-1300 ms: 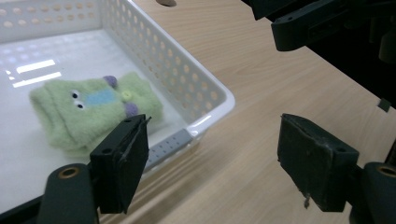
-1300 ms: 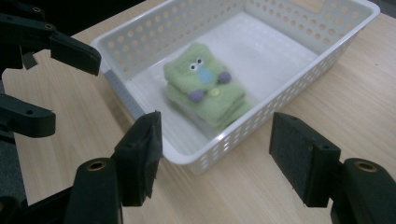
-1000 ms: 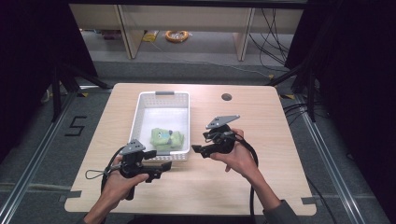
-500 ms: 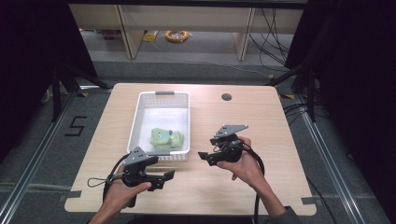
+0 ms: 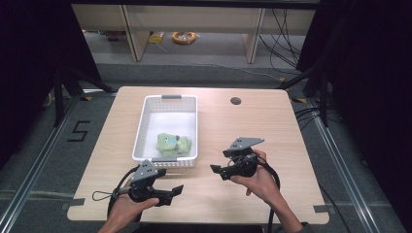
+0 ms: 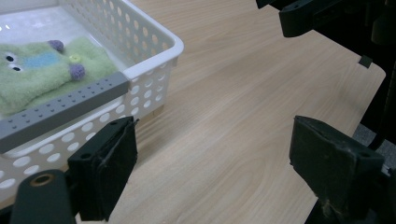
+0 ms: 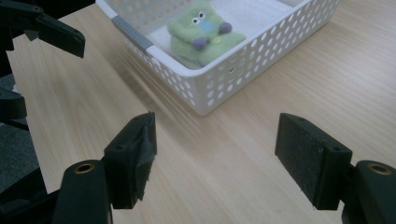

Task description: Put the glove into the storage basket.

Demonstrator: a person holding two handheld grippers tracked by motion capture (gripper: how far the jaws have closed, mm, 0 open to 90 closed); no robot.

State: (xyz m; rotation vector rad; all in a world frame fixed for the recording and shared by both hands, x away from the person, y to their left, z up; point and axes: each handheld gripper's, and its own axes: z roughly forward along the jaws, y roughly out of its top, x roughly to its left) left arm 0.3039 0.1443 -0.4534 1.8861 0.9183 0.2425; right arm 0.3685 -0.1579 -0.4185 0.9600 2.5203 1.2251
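nearest the person, the left hand-held gripper (image 5: 176, 192) hovered over the front of the counter (image 5: 272, 126) with its jaws spread wide and nothing between them, just short of the near end of the white basket (image 5: 140, 127). a little farther in and to the right, the right hand-held gripper (image 5: 216, 170) had just been opening its jaws, which stood wide and empty over bare wood beside the basket. beyond both, the green plush toy (image 5: 173, 143) lay inside the basket at its near end, apart from either gripper.

Green plush toy (image 5: 172, 143), fuzzy, 2 eyes, blue patch, purple nubs: lies flat in near end of white perforated basket (image 5: 140, 127), mid-table.
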